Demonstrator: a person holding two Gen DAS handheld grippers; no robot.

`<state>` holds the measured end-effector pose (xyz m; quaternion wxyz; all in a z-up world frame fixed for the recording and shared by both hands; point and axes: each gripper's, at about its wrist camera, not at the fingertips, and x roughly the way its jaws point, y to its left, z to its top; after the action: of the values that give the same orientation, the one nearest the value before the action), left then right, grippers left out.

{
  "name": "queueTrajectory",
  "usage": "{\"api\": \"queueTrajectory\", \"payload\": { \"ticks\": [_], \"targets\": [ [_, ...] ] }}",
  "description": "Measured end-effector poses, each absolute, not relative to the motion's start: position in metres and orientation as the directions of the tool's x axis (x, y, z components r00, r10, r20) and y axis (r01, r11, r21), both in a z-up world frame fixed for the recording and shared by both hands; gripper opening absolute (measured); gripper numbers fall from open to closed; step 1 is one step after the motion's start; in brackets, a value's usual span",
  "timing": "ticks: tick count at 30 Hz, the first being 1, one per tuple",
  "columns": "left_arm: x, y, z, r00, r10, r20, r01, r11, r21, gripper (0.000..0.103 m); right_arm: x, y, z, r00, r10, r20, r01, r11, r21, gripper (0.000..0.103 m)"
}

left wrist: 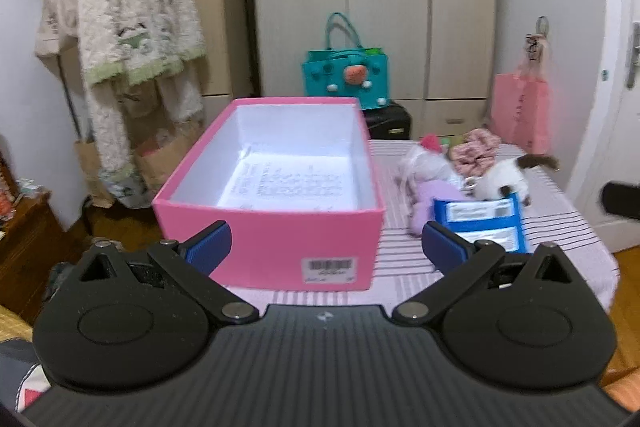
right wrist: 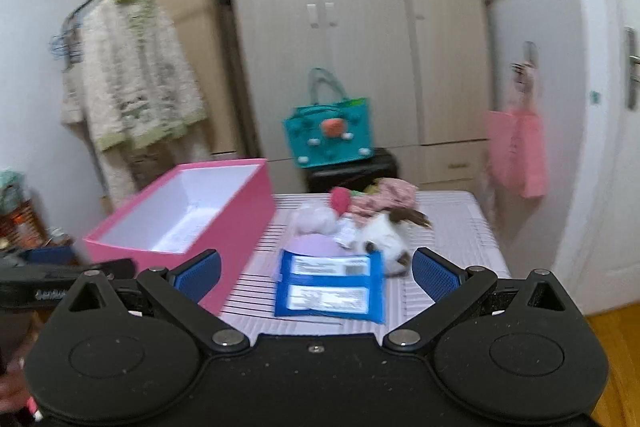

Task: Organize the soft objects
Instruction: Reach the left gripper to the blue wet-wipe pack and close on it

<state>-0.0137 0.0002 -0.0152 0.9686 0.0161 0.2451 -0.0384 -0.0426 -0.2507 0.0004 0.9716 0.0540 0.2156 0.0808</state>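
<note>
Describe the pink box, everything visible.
The pink box is a rectangular, lidless cardboard-looking shoebox: pink outside, white inside. A printed paper sheet lies flat on its floor; otherwise it looks empty. A barcode label sits on the near end wall. It stands upright on the striped tablecloth, left of the soft-toy pile, with nothing gripping it.

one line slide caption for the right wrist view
Open right gripper faces a blue packet and soft toys beside a pink box.

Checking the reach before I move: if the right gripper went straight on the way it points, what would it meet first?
Most likely the blue packet, lying flat between the open right gripper fingers; depth is unclear.
</note>
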Motion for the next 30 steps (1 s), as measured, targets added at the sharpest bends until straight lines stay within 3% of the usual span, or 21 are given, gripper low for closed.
{"api": "queueTrajectory", "payload": {
  "ticks": [6, 11, 17, 20, 25, 30],
  "targets": [
    [-0.007, -0.015, 0.017, 0.903, -0.061, -0.424, 0.109, 0.990, 0.089, 0.103, -0.029, -0.253, 0.005, 0.905, 0.181, -0.384, -0.172, 0.983, 0.059, 0.103],
    [0.007, -0.028, 0.038, 0.902, -0.192, -0.386, 0.230, 0.972, 0.053, 0.103, -0.017, -0.273, 0.003, 0.916, 0.221, -0.334, -0.209, 0.975, 0.072, 0.103],
    [0.028, -0.056, 0.031, 0.906, -0.248, -0.343, 0.294, 0.952, 0.089, 0.101, 0.012, -0.295, -0.017, 0.887, 0.243, -0.394, -0.228, 0.970, 0.085, 0.103],
    [0.041, -0.072, 0.016, 0.882, -0.288, -0.373, 0.345, 0.934, 0.094, 0.099, 0.026, -0.301, -0.036, 0.861, 0.263, -0.436, -0.242, 0.965, 0.104, 0.103],
    [0.062, -0.094, -0.013, 0.813, -0.352, -0.464, 0.421, 0.906, 0.049, 0.086, 0.044, -0.304, -0.071, 0.798, 0.311, -0.515, -0.276, 0.950, 0.146, 0.094],
    [0.081, -0.110, -0.041, 0.737, -0.386, -0.555, 0.469, 0.883, 0.010, 0.077, 0.059, -0.306, -0.096, 0.770, 0.348, -0.536, -0.304, 0.937, 0.172, 0.089]
  ]
}}
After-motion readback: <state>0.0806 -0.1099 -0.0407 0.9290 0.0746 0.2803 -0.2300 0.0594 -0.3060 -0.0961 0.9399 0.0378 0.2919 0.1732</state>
